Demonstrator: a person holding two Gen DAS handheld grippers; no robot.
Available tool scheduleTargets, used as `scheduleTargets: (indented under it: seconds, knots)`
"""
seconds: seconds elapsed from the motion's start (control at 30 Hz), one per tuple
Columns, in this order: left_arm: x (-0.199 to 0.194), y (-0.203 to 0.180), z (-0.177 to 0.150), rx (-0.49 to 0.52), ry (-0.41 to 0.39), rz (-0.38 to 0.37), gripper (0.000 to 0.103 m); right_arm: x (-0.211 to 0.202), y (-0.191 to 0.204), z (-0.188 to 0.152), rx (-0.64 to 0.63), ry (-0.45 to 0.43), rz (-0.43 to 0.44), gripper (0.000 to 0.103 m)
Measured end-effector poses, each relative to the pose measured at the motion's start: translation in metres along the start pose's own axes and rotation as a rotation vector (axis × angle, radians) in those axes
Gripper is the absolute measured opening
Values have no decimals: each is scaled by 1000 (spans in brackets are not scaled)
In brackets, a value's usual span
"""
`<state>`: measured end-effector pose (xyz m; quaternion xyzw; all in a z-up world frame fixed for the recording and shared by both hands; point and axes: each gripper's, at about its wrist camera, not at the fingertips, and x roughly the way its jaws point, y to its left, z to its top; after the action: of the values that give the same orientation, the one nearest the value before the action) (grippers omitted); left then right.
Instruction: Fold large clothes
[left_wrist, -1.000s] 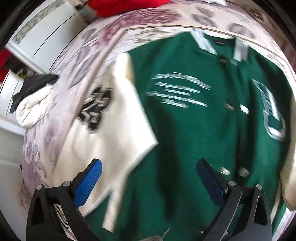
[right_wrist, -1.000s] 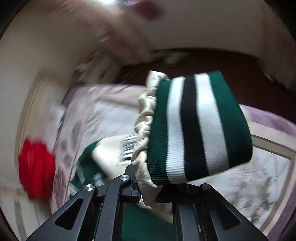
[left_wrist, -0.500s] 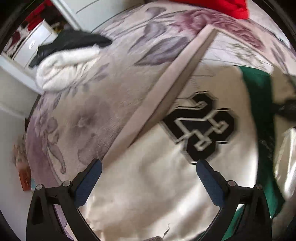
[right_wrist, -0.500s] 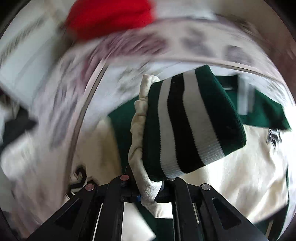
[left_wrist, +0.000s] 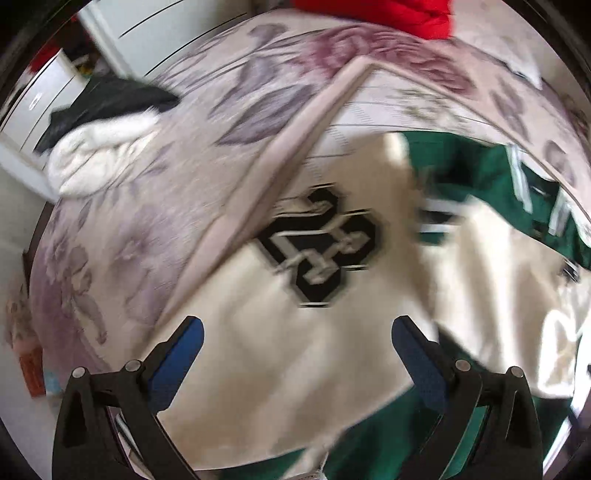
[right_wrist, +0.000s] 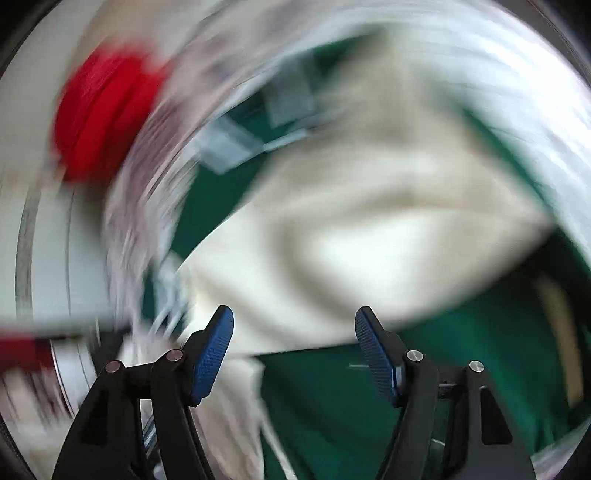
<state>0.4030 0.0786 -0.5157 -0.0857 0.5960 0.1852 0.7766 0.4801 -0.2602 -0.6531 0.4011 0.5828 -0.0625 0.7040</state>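
On the flowered bedspread (left_wrist: 155, 206) the green and cream jacket (left_wrist: 491, 173) lies flat, collar toward the far edge near a red garment (left_wrist: 402, 16). Its cream sleeve (left_wrist: 295, 350), with a black patch (left_wrist: 325, 247), runs lengthwise under the left gripper (left_wrist: 295, 354), whose jaws are spread and empty. The right gripper (right_wrist: 293, 350) hangs over the other sleeve (right_wrist: 369, 240), jaws opening, nothing between them.

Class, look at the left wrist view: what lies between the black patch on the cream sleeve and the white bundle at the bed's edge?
Floral bedspread with its pale band, seen in the left wrist view.
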Motion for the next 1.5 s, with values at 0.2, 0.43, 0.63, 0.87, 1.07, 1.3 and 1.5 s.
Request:
scheduleTargets:
  seconds: [0.2,0.43,0.63,0.87,1.07,1.3,1.5]
  knots:
    - [-1,-71,2,129,-55,-10,103,13,-147,39,354,-28,105,27]
    - [13,-110,11,196,-96,45,103,-18,-193,57,463,-267,-73,19]
    - [45,-110,26,150,-61,118,103,-62,-168,42,312,-151,-102,24]
    - [53,-103,37,92,-61,124,103,11,-112,118,117,-120,-5,25]
    - [18,-54,22,34,-62,95,103,31,-53,120,-41,-26,-83,59]
    - [-9,83,-74,-134,171,141,103,10,-4,0,-230,108,-62,64]
    - [0,192,-173,-407,381,126,103,54,20,-112,-343,299,-122,64]
